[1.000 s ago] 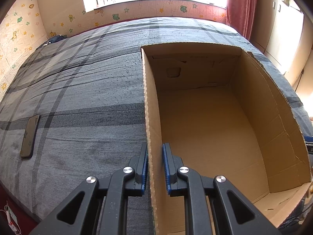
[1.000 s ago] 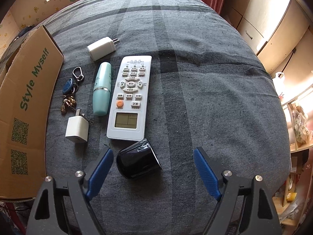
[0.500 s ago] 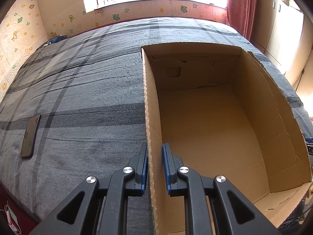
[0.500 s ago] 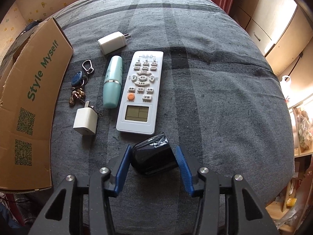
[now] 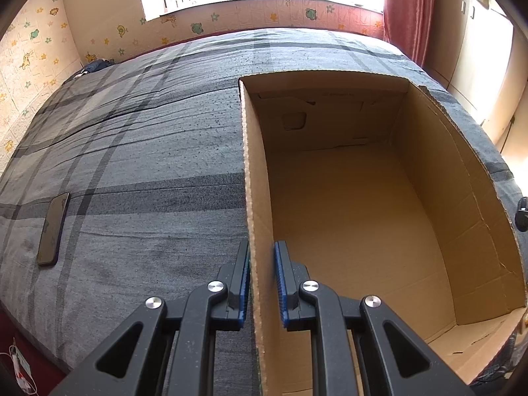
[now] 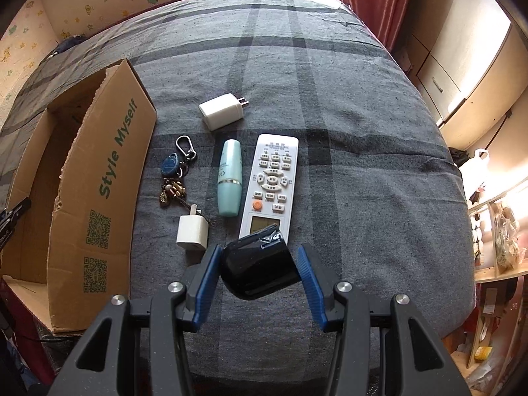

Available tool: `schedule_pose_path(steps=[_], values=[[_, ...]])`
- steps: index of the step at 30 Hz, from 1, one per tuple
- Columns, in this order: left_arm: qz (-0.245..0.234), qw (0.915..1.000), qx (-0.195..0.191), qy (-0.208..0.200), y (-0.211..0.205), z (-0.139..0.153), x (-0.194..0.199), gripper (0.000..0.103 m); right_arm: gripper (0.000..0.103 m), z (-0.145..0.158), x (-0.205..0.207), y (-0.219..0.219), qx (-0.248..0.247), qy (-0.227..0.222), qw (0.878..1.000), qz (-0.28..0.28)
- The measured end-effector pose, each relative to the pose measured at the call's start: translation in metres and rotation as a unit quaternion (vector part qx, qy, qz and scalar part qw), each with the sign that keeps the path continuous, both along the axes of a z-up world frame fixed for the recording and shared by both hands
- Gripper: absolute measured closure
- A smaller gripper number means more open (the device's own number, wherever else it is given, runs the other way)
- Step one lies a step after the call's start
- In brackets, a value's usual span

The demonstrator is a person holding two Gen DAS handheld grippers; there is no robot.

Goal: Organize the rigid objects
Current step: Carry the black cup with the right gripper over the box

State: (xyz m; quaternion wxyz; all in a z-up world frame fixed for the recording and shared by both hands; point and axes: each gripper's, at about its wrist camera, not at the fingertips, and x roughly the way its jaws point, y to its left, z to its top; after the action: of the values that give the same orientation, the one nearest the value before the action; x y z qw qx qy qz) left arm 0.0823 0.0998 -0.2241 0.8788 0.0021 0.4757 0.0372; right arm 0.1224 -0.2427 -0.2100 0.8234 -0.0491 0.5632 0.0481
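Black and glossy, the cup [image 6: 260, 269] is sitting pinched between the right gripper [image 6: 259, 283] fingers. The left gripper [image 5: 262, 283] is clamping the cardboard box [image 5: 254, 198] wall. That slick cup could be slipping free.

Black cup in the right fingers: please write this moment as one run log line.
right gripper: shut on black cup, off bed | left gripper: shut on box wall | box: empty

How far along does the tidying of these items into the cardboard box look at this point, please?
Nothing is packed yet: the cardboard box is bare inside. The left gripper is shut on its side wall. The right gripper is shut on the black container. On the bed remain the remote, teal tube, keys and two white chargers.
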Motion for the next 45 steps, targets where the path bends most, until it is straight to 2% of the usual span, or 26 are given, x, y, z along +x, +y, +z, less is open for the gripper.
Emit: schedule_pose_path(steps=[15, 24, 32, 45], values=[[0.000, 1.0000, -0.002, 0.001, 0.001, 0.000, 0.000, 0.088, 0.052, 0.061, 0.008, 0.070, 0.008, -0.044, 0.996, 0.078], [-0.001, 1.0000, -0.001, 0.001, -0.001, 0.000, 0.001, 0.088, 0.052, 0.077, 0.014, 0.120, 0.025, -0.056, 0.989, 0.133], [-0.001, 1.0000, 0.000, 0.001, -0.001, 0.000, 0.000, 0.088, 0.052, 0.069, 0.019, 0.162, 0.041, -0.043, 0.982, 0.179], [-0.002, 1.0000, -0.001, 0.001, -0.001, -0.001, 0.001, 0.088, 0.052, 0.018, 0.038, 0.219, 0.037, 0.009, 0.976, 0.216]])
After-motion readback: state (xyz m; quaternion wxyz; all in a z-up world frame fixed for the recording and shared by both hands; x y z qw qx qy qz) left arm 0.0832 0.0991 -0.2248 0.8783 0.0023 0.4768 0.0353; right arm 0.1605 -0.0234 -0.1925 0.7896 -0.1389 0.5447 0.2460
